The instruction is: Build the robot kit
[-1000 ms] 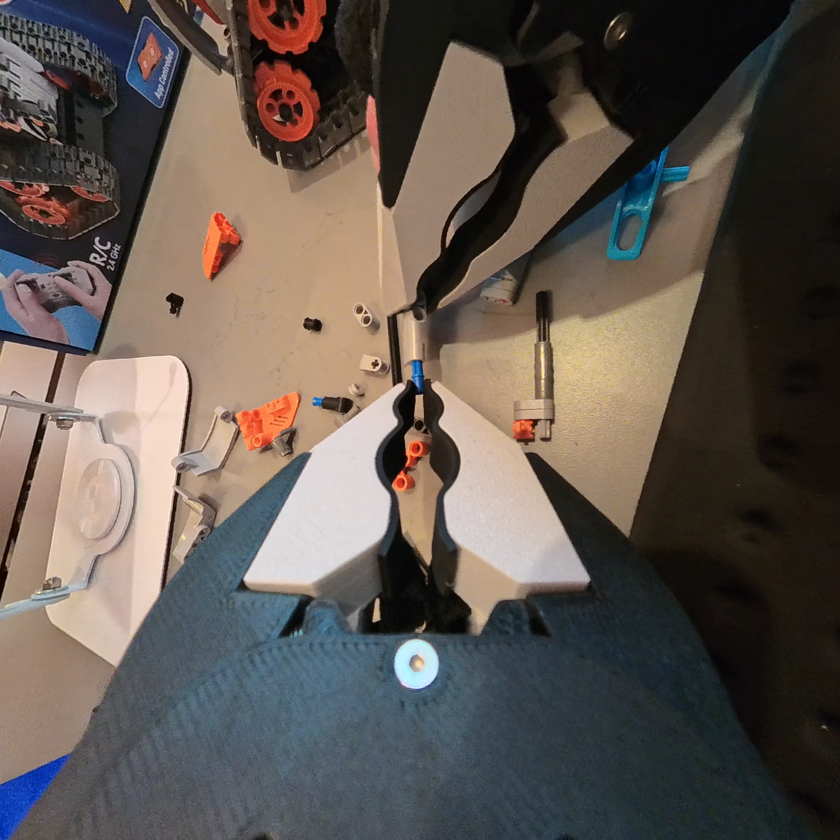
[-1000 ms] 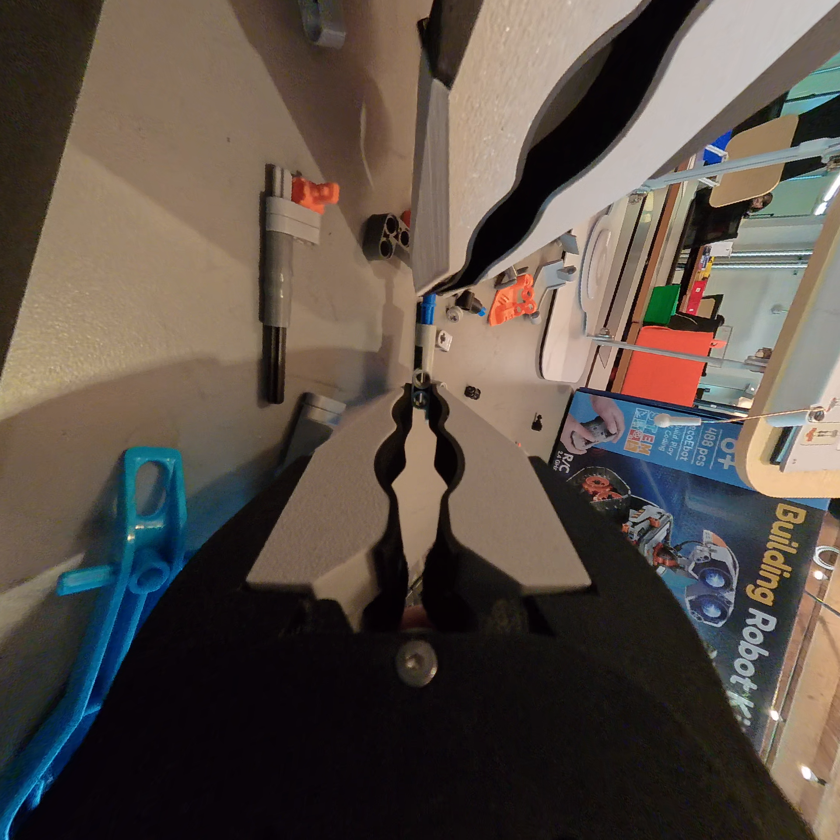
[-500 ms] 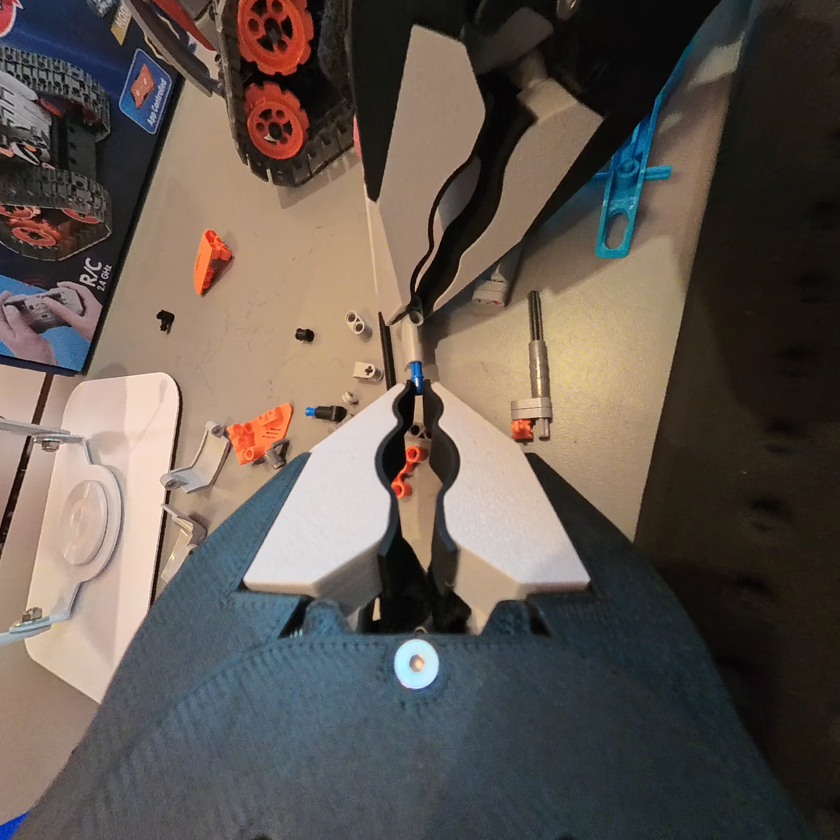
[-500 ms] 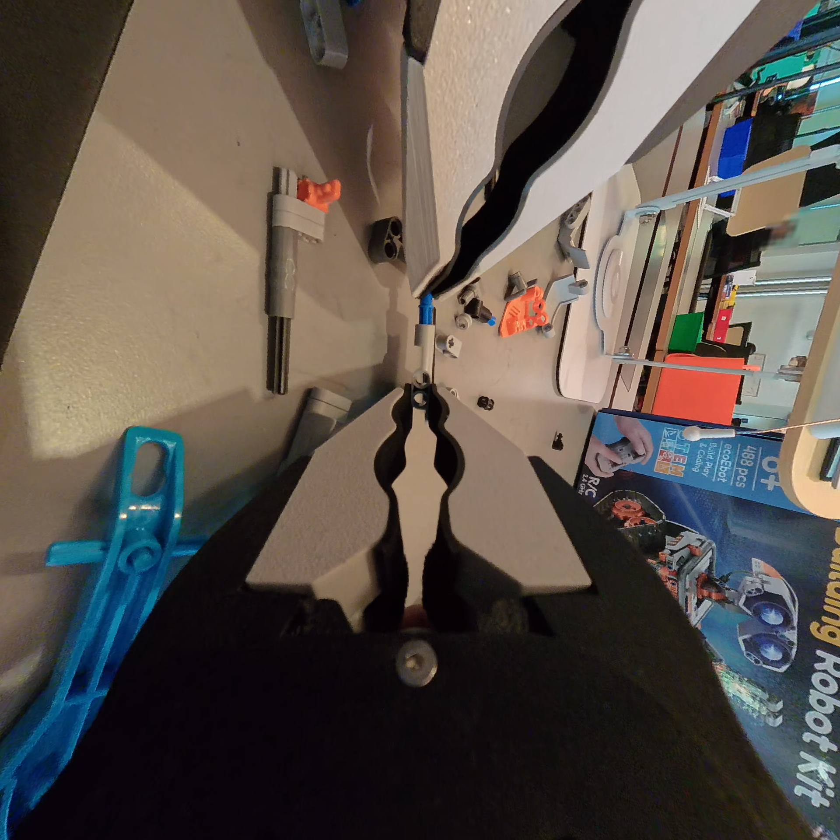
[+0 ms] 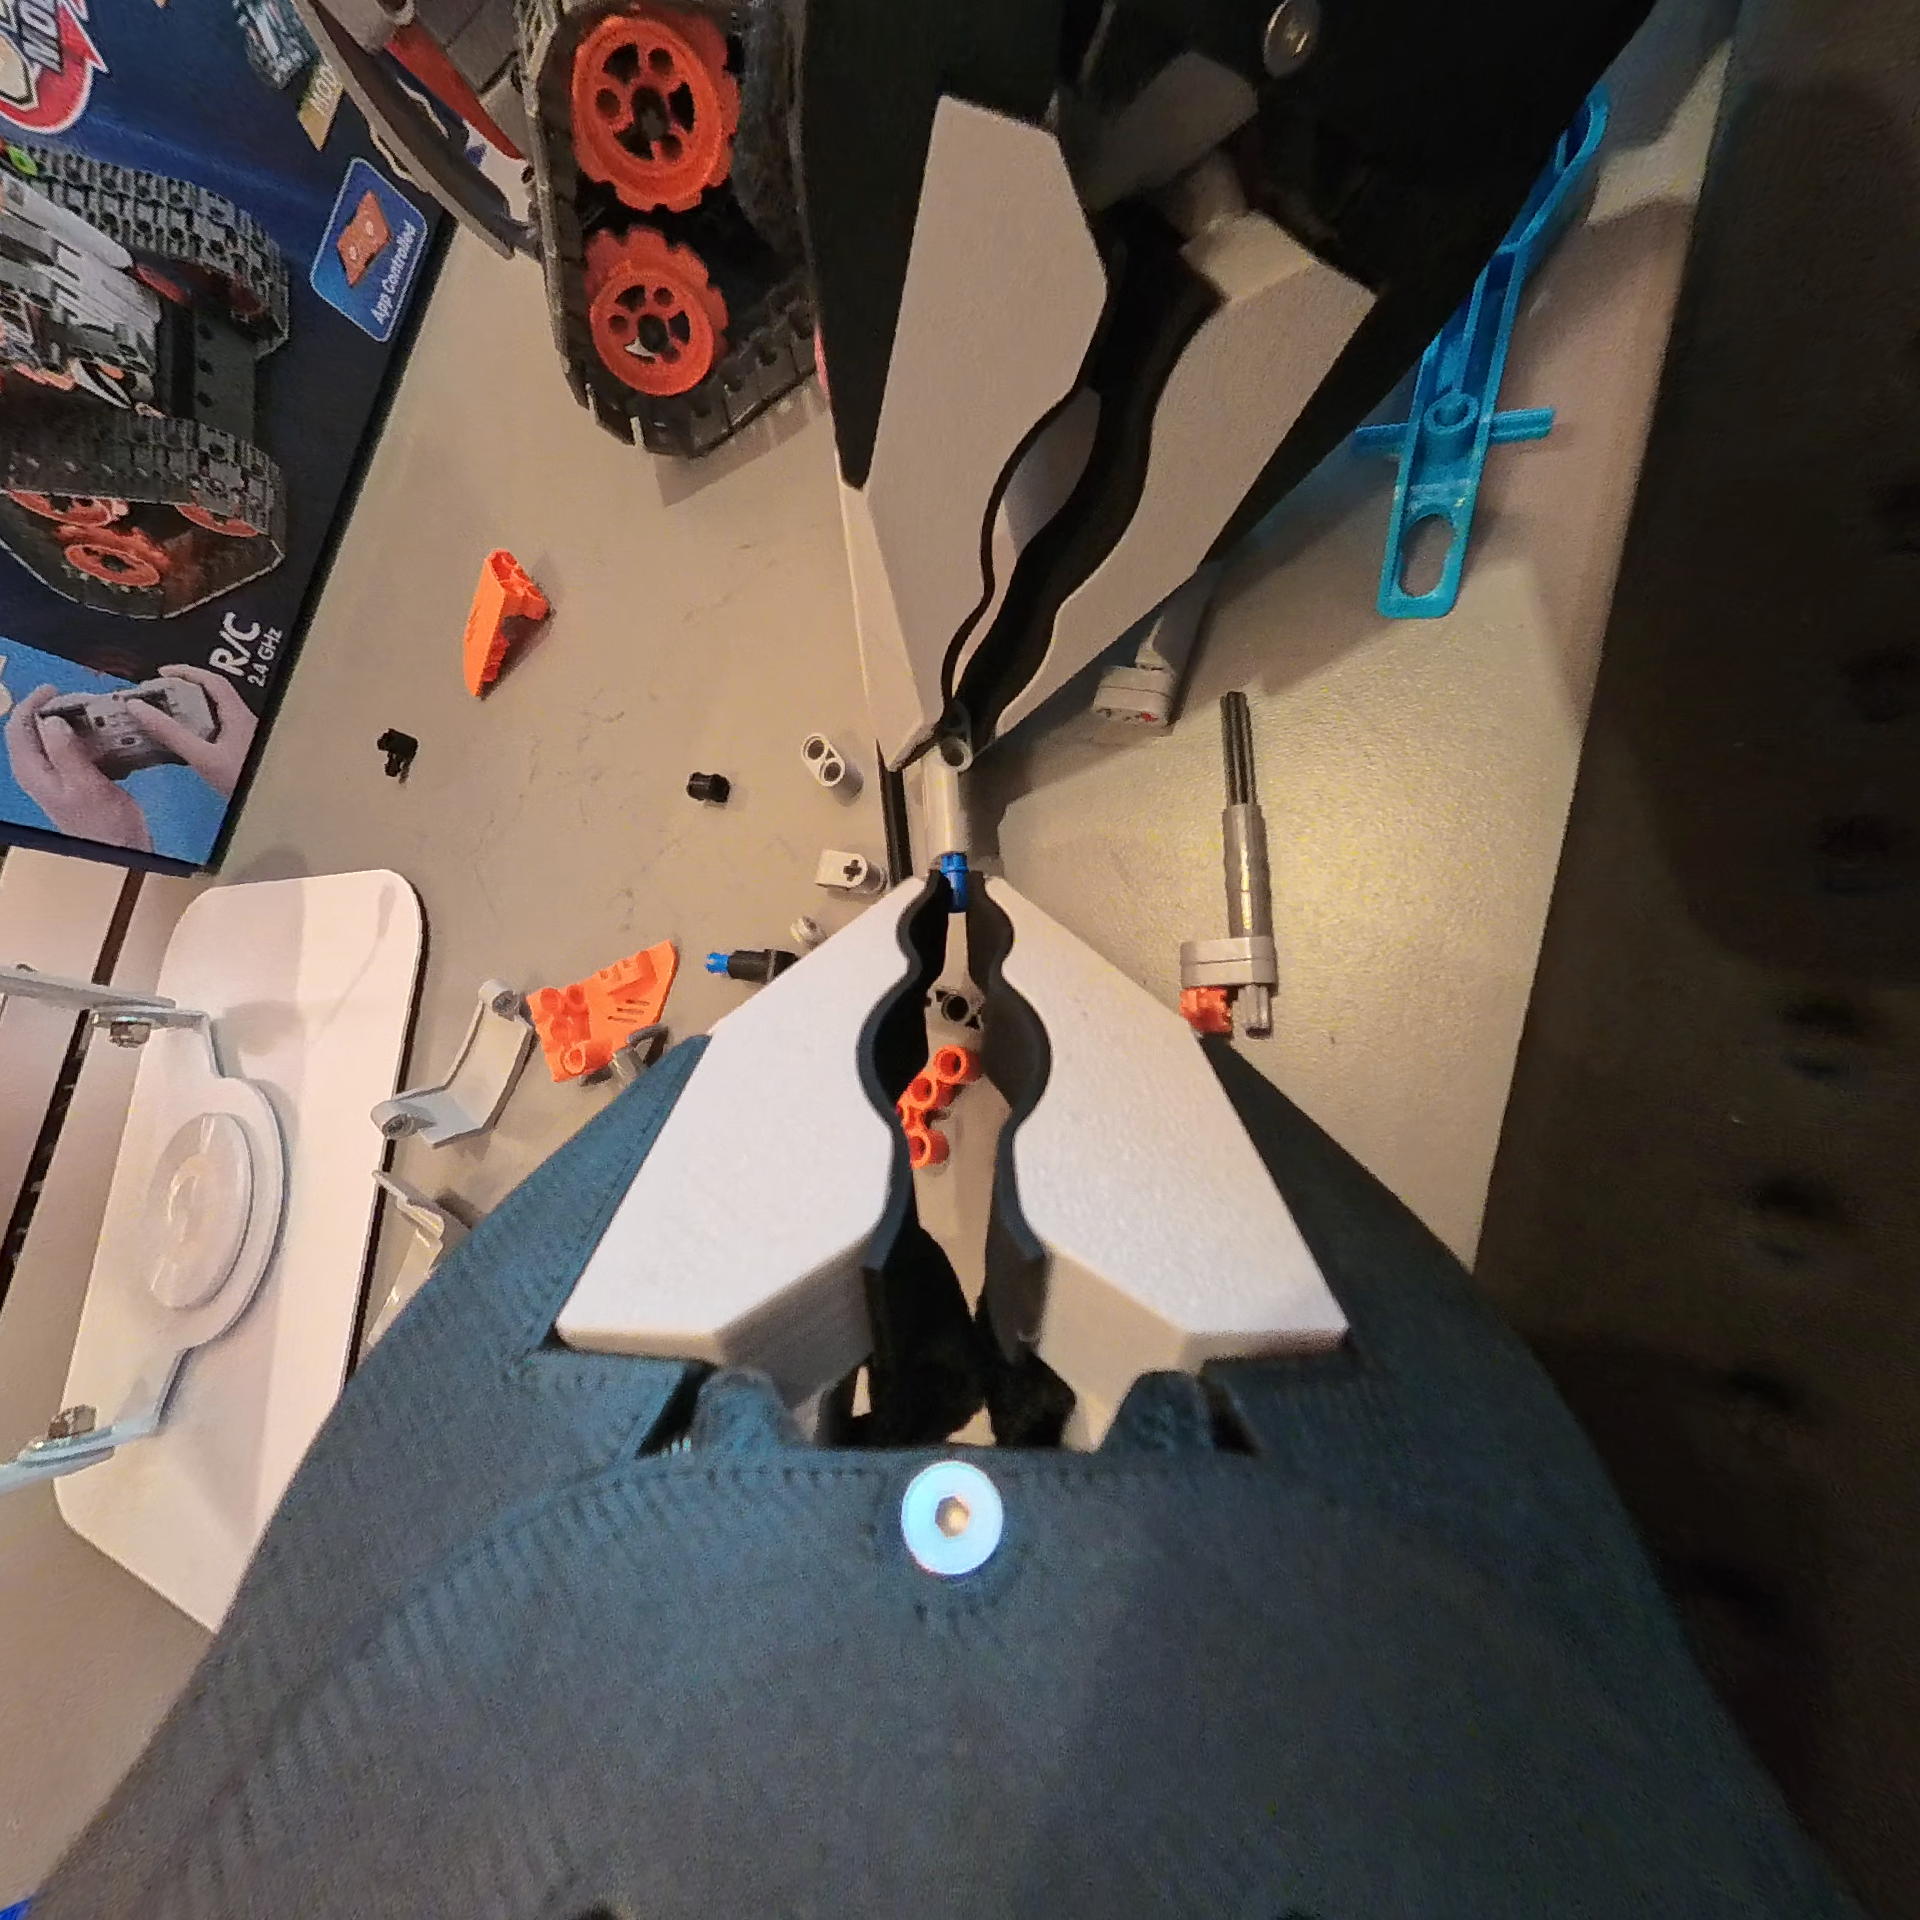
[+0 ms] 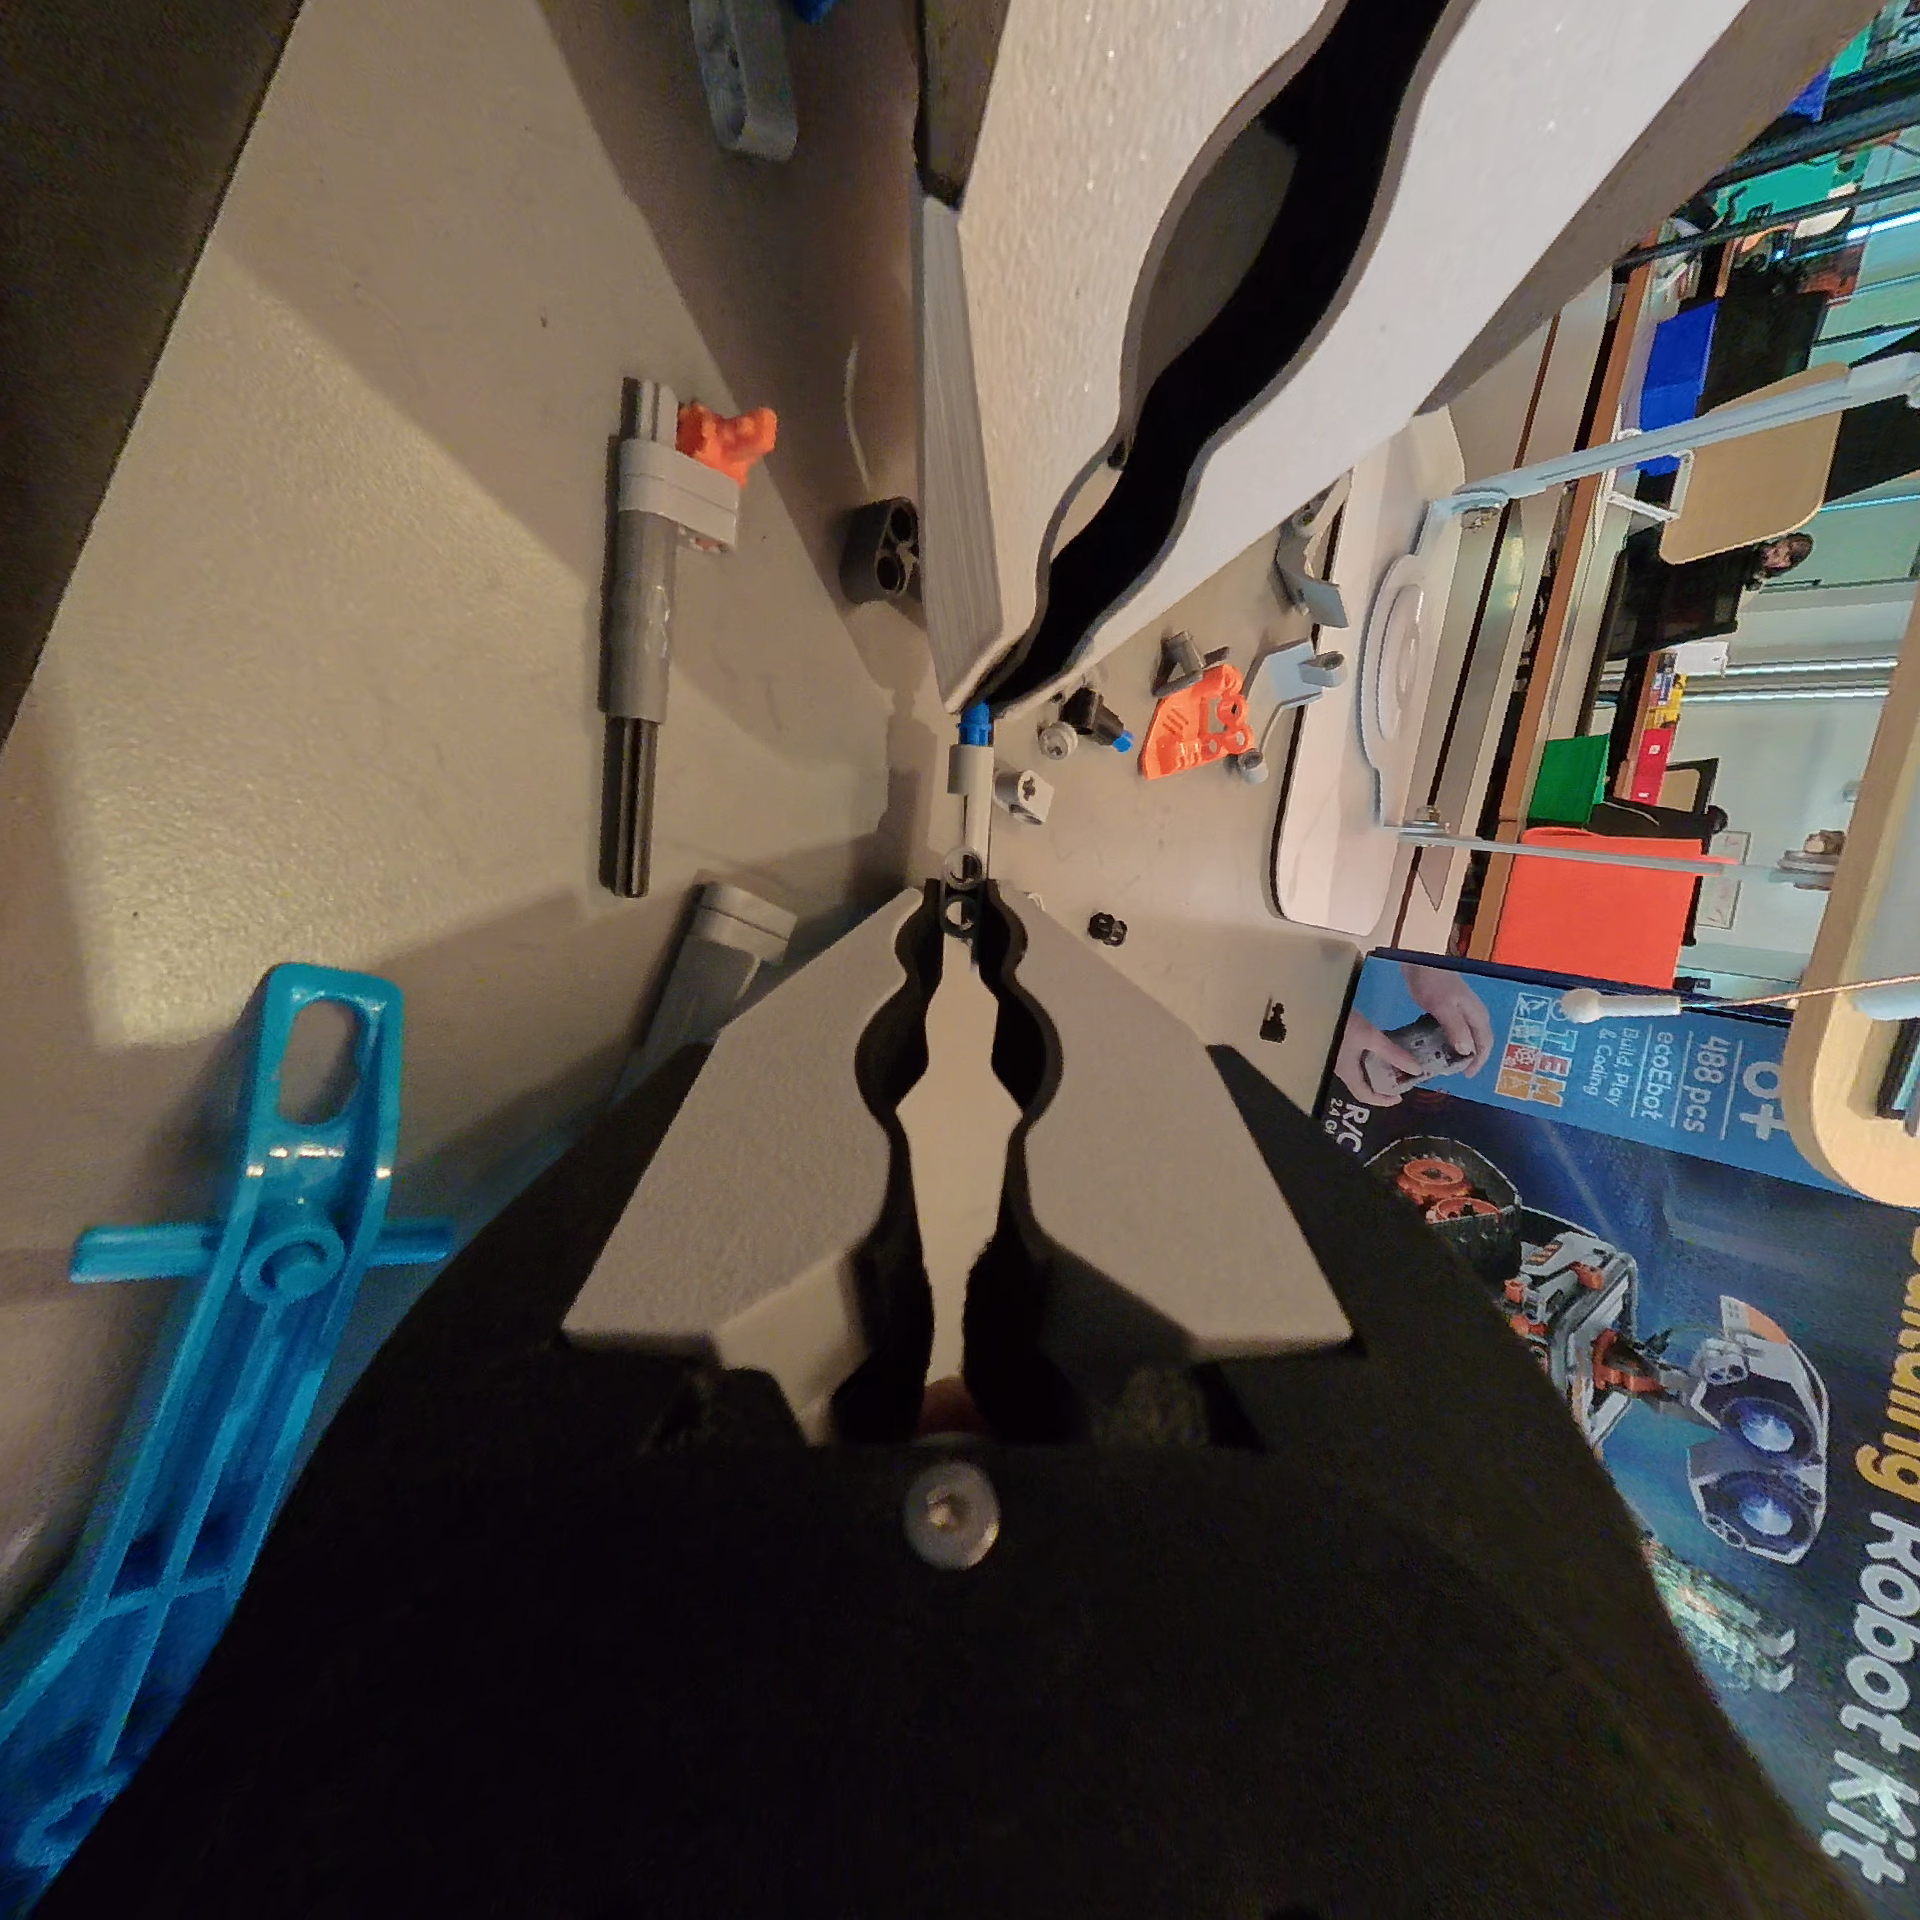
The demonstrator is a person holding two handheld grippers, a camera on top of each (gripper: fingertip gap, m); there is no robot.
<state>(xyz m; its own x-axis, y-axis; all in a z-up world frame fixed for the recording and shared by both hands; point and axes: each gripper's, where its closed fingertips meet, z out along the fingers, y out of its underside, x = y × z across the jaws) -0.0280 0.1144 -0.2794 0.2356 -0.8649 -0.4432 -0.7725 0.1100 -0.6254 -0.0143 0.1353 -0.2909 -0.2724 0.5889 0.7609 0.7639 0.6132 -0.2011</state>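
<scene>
My left gripper [image 5: 956,888] is shut on the blue pin [image 5: 954,864] at one end of a small light grey connector [image 5: 945,810]. My right gripper [image 5: 956,727] comes in from above, tip to tip with the left, and is shut on the connector's other end. In the right wrist view, my right gripper [image 6: 961,904] pinches the dark end piece [image 6: 961,912]. The grey connector [image 6: 971,784] and blue pin [image 6: 975,724] run on into the left gripper [image 6: 987,691]. The piece is held just above the grey table [image 5: 644,665].
A tracked model with orange wheels [image 5: 644,229] and a blue box [image 5: 135,416] lie far left. A blue plastic tool [image 5: 1444,447], a grey axle with sleeve [image 5: 1242,862], orange panels [image 5: 603,1008], small loose pins and a white plate [image 5: 239,1195] are on the table. The grippers are tip to tip, or close to it.
Both grippers stay shut on the same small piece, tip to tip. The pair has tilted and shifted slightly, so the table parts have slid a little in both views.
</scene>
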